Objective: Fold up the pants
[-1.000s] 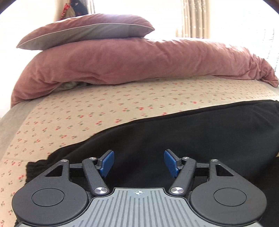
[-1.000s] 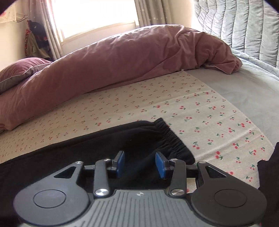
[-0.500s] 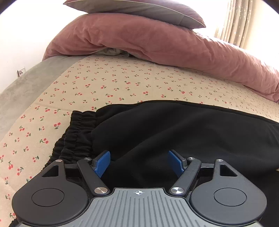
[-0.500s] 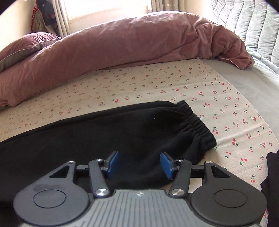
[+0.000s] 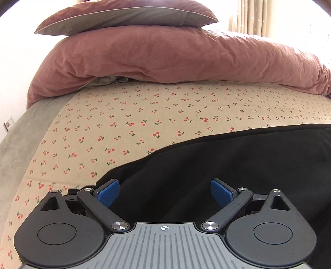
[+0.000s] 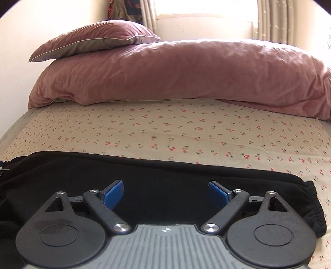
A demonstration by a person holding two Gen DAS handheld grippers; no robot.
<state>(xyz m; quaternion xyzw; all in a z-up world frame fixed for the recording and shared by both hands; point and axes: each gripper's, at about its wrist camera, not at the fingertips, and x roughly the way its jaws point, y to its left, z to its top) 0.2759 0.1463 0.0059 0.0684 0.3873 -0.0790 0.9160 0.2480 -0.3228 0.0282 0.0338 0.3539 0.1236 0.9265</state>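
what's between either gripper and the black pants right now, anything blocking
Nothing visible. The left gripper and right gripper are both open with the black pants directly ahead between their fingers. The pink duvet and pillow lie far back on the cherry-print sheet, apart from the pants.

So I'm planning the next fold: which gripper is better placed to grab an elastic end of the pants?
Probably right. The right gripper hangs open over the black pants, gathered elastic end just beside it. The left gripper, also open, shows no elastic.
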